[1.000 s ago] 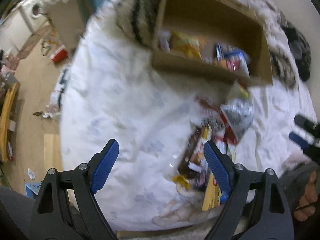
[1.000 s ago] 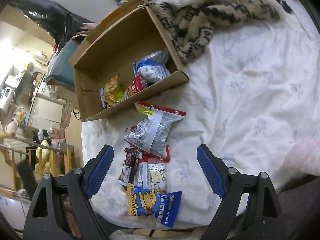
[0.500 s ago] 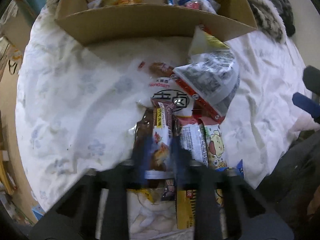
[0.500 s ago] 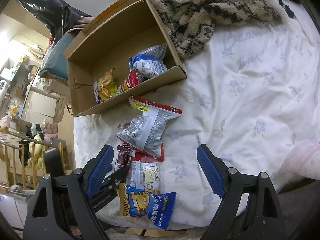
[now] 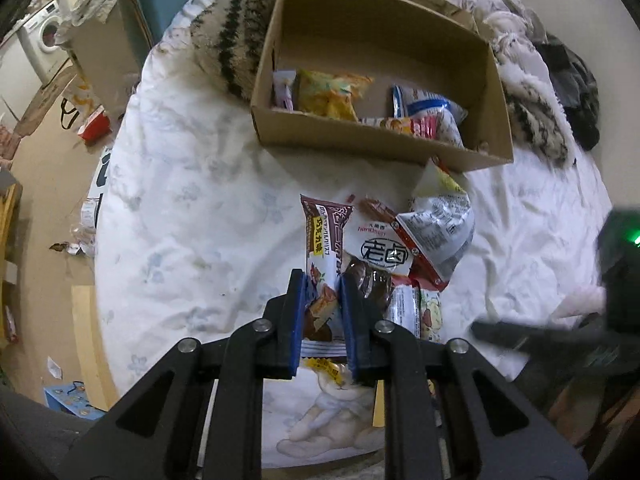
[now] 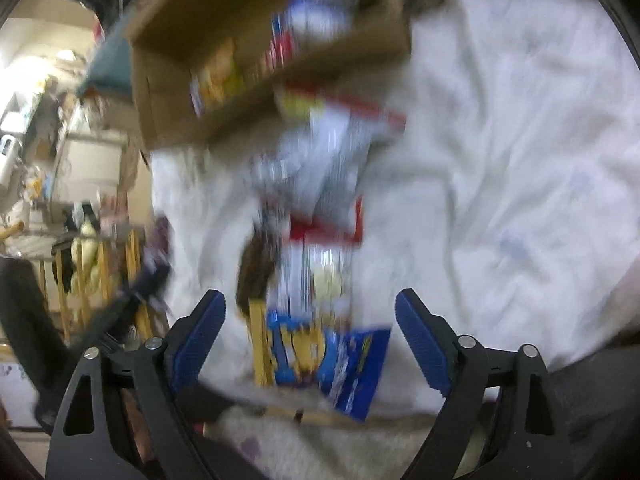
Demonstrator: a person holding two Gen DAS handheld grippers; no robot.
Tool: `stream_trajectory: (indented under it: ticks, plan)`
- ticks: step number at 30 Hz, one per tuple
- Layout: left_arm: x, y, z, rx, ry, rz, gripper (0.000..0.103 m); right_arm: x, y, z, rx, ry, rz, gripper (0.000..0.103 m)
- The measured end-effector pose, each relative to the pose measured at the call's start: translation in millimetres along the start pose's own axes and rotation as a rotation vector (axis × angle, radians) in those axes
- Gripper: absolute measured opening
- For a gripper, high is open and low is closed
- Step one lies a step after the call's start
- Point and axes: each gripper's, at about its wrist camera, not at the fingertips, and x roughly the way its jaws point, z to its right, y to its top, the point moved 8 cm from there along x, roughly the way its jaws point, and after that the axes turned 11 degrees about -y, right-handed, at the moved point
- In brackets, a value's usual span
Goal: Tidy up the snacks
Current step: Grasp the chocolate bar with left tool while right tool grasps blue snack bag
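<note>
We see the left gripper [image 5: 322, 276] tilted steeply down, its jaws clamped on a brown wafer pack [image 5: 325, 248] raised over the pile on the bed [image 5: 180, 208], short of the box [image 5: 384, 148]. The right gripper [image 6: 310, 334], jaws wide and just opening further, hangs empty over a blue packet [image 6: 340, 360].

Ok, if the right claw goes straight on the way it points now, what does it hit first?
Most likely the blue and yellow snack packet lying between the open right claw's fingers, on the white bedsheet. The picture is blurred, so depth is unclear.
</note>
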Motion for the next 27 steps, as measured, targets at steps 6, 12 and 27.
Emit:
stream_trajectory:
  ticks: [6, 12, 27]
  plan:
    - [4, 2, 4, 0.014, -0.001, 0.001, 0.014, 43, -35, -2, 0.02, -0.038, -0.161, 0.099]
    - [5, 1, 5, 0.024, 0.004, 0.003, 0.014, 73, -47, -7, -0.016, -0.111, -0.205, 0.101]
    - [-8, 2, -1, -0.021, -0.033, 0.025, 0.014, 17, -37, -22, -0.093, 0.024, -0.105, 0.039]
